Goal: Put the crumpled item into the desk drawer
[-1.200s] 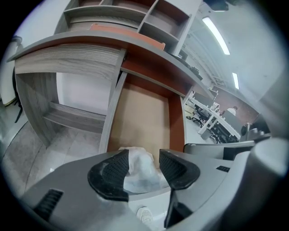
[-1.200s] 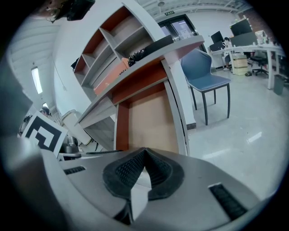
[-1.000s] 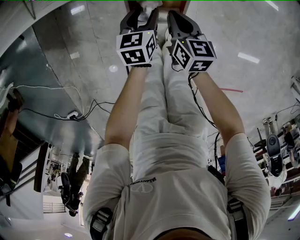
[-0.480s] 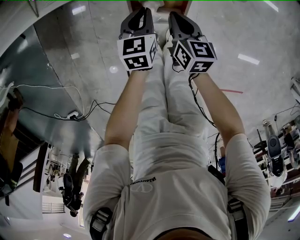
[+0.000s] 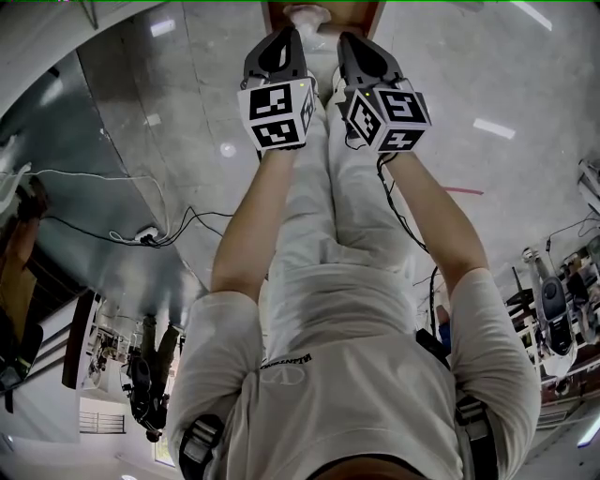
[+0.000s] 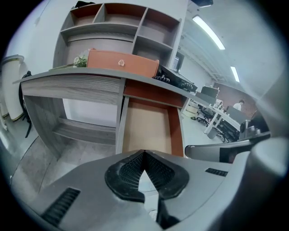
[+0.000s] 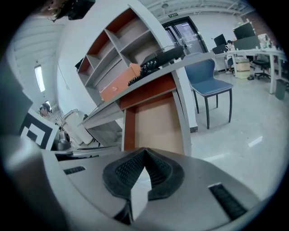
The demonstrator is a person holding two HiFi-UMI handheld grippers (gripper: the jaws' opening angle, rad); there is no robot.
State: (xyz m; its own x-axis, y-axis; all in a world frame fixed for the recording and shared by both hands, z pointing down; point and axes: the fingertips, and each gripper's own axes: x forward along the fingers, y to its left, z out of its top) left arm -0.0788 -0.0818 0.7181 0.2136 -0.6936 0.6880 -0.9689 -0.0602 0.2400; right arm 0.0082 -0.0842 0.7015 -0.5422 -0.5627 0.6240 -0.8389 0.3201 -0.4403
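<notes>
— How is the left gripper [image 6: 144, 152]?
— Pressed together. Its jaws have just been closing, and nothing sits between the pads.
— And the right gripper [image 7: 144, 150]?
— Also pressed together and empty, beside the left, facing the open drawer [image 6: 146, 128].
— The crumpled item [image 5: 307, 13]?
— A pale lump at the head view's top centre, inside the drawer's frame, just beyond both tips.

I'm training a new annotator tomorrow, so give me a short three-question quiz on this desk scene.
1. True or false: the desk drawer stands open.
2. In the right gripper view, what stands beside the desk? A) a blue chair B) a ladder C) a bicycle
3. What colour is the box on the desk top?
Key: 1 true; 2 A; 3 orange-brown.
</notes>
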